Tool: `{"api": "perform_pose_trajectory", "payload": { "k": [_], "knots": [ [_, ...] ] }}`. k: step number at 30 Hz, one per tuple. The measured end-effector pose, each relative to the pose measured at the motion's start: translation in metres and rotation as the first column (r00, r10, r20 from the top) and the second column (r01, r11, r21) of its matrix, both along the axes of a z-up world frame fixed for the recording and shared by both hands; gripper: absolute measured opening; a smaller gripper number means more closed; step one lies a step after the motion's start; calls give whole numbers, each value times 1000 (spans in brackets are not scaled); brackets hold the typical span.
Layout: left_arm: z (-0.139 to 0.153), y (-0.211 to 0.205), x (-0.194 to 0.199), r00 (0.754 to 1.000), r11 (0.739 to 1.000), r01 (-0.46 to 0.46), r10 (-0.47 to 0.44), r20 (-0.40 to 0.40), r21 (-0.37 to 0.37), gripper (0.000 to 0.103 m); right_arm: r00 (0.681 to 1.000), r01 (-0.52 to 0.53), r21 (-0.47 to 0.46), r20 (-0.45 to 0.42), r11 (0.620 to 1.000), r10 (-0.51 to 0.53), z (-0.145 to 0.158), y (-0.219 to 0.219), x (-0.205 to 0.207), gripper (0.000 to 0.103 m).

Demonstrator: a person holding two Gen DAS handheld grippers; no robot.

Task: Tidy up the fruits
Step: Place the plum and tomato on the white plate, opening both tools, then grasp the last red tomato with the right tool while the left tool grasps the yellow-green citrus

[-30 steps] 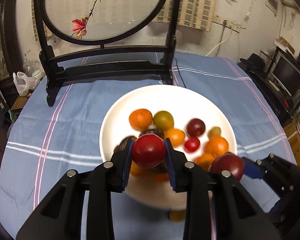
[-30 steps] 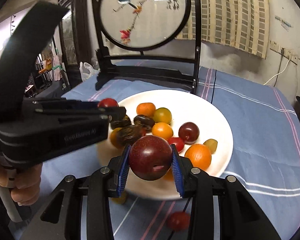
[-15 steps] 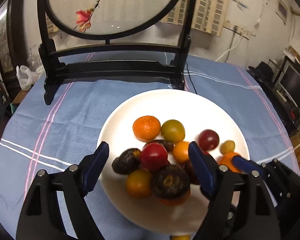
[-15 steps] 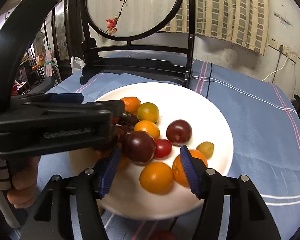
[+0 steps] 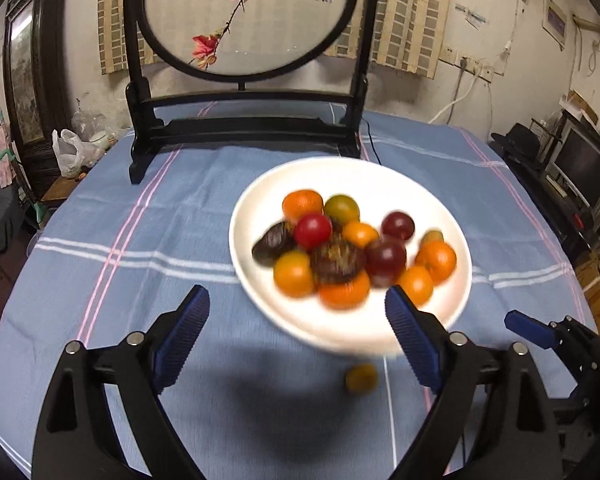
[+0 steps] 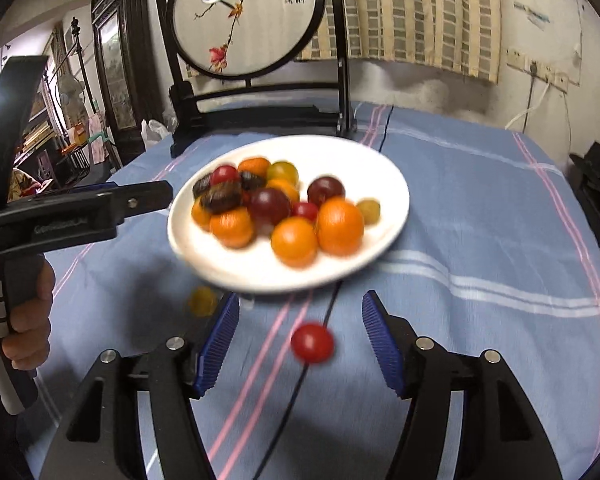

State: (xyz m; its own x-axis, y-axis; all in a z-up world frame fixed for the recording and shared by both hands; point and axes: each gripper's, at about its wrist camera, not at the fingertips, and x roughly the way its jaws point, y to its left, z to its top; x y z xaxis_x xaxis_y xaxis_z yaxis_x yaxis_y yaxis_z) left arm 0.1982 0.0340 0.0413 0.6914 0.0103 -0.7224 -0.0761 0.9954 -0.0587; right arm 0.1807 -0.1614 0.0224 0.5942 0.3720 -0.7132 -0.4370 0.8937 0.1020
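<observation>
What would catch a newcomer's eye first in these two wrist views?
The white plate heaped with orange, red and dark fruits, mid-table on the blue striped cloth. Two strays lie on the cloth in front of it: a red tomato and a yellow fruit. Behind stands a dark-framed round screen painted with birds; both the left gripper and right gripper are opening, empty.

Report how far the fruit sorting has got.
Done: most fruits sit piled on the white plate. In hand: nothing; the left gripper and right gripper are both empty, jaws opening. Left: a red tomato and a yellowish fruit lie on the blue tablecloth beside the plate.
</observation>
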Motion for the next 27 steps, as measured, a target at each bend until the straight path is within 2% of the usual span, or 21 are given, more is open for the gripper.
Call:
{"api": "perform_pose_trajectory", "payload": {
  "k": [5, 10, 14, 17, 21, 22, 24, 27],
  "knots": [
    [-28, 3, -20, 999, 1000, -16, 16, -50, 4, 88, 998, -6, -4, -55, 1000, 5, -18, -5, -18, 65],
    [-52, 10, -25, 998, 1000, -8, 7, -68, -18, 88, 996, -1, -57, -84, 998, -4, -34, 2, -19, 65],
    [-53, 17, -26, 998, 1000, 5, -6, -60, -16, 88, 994, 40, -58, -101, 998, -45, -42, 4, -2, 65],
    [-55, 20, -24, 997, 999, 11, -14, -75, -53, 88, 992, 69, -87, -104, 994, -78, -47, 7, 13, 65],
    [-57, 16, -23, 996, 999, 22, -26, -85, -44, 88, 993, 73, -137, -83, 988, -85, -49, 16, 19, 49],
    [-57, 14, -23, 996, 999, 26, -30, -83, -43, 88, 994, 66, -134, -80, 989, -78, -48, 17, 19, 39],
    [-57, 11, -24, 995, 998, 43, -46, -83, -47, 88, 995, 55, -125, -79, 991, -65, -47, 18, 18, 29],
    [-59, 8, -24, 994, 997, 55, -59, -89, -45, 89, 993, 54, -107, -99, 993, -65, -44, 14, 16, 29]
  ]
}}
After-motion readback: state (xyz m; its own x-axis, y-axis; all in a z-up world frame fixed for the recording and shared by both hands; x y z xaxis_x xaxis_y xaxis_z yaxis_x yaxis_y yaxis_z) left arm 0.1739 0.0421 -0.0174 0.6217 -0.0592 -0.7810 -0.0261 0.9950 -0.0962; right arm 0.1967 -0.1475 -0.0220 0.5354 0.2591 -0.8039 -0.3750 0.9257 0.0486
